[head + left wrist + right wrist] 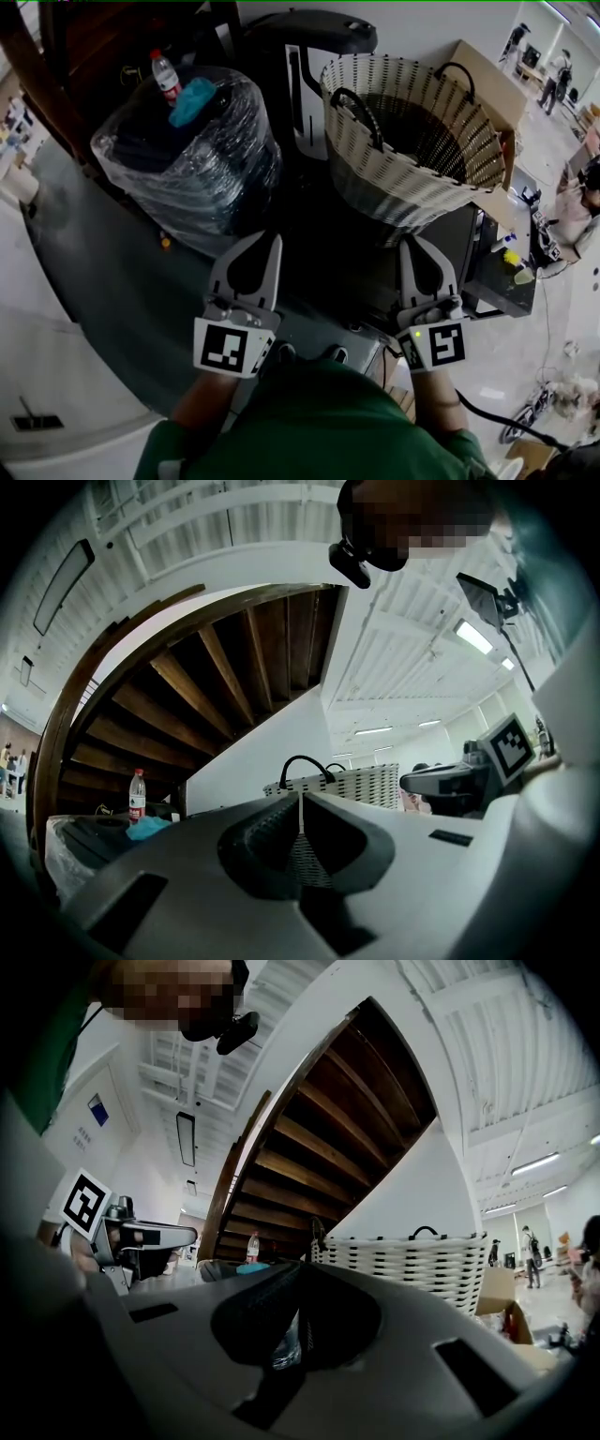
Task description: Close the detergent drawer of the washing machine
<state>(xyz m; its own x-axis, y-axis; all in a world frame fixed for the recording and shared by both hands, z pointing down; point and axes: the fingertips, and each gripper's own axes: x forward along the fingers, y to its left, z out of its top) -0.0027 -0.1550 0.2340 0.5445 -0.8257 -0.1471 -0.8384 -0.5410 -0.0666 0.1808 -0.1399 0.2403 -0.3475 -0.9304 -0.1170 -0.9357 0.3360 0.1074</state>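
My left gripper (272, 240) and right gripper (413, 244) hang with jaws clenched, empty. The drawer is out of sight; it is probably stiff and light-sliding, so I'd push its front.

The dark, box-shaped washing machine (356, 258) stands upright, reaching from the middle of the head view toward three o'clock, seen from steeply above. Its flat black top faces up and bears a white woven basket (412, 187) at one o'clock. The detergent drawer is lost in the dark; whether it is open cannot be told.
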